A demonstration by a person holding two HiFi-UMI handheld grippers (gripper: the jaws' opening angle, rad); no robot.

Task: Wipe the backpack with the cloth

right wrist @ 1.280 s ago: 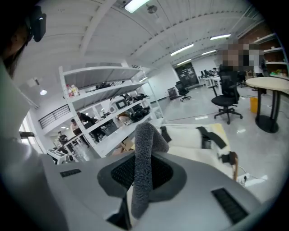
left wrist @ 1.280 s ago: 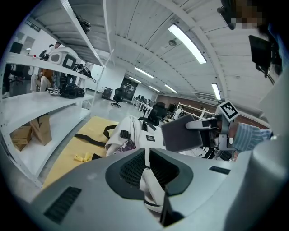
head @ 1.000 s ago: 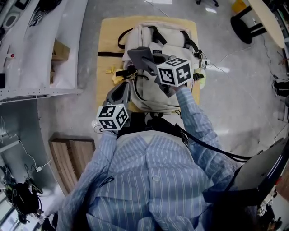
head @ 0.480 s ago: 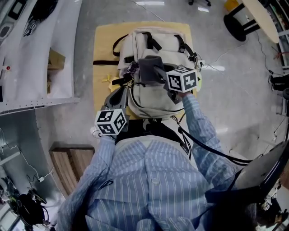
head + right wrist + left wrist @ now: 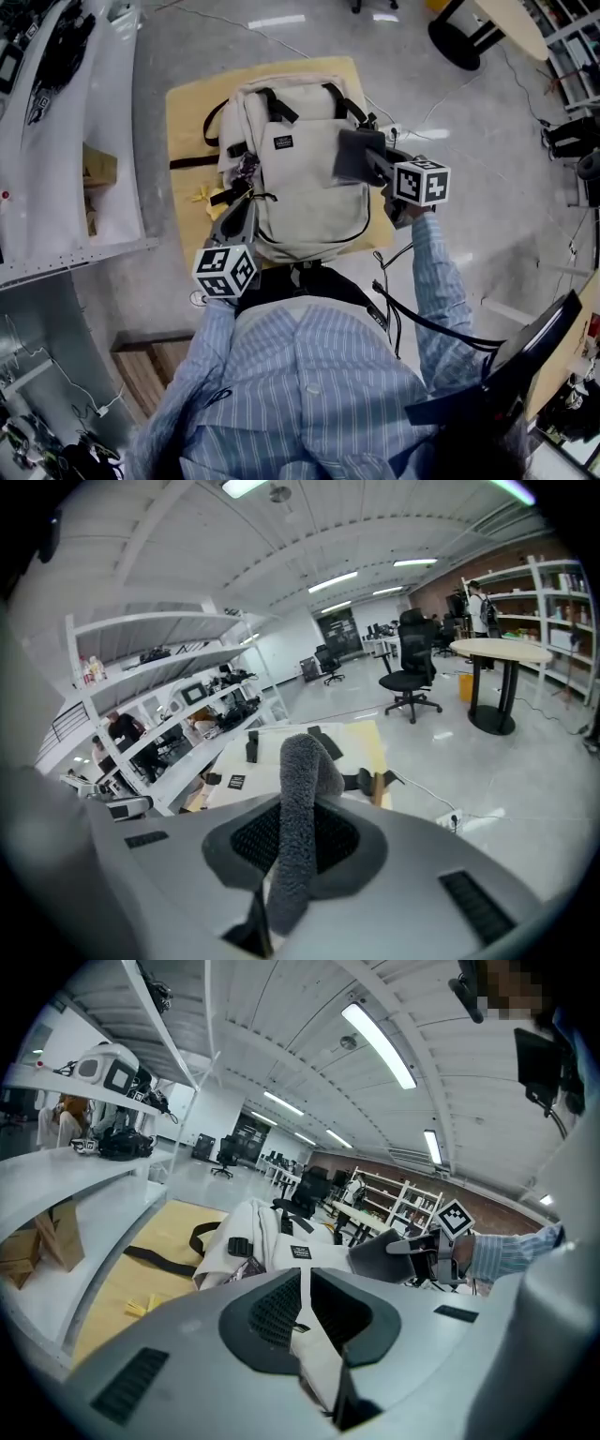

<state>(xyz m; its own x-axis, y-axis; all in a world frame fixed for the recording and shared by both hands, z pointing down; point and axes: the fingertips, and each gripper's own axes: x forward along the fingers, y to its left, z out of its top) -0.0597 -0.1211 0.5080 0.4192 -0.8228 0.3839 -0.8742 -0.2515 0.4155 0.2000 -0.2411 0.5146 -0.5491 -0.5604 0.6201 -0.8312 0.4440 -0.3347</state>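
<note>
While the right gripper (image 5: 375, 161) has its jaws clamped on a fold of grey cloth (image 5: 354, 155), held at the upper right flank of the beige backpack (image 5: 300, 202) as the wiping pad, the left gripper (image 5: 244, 211) is closed on beige fabric at the pack's lower left edge, judged a steadying hold so the bag does not slide under the strokes. Backpack: lying flat, front up, on a tan mat (image 5: 183, 112). Markings: one small black label (image 5: 281, 142) on the front pocket, print too small to read.
</note>
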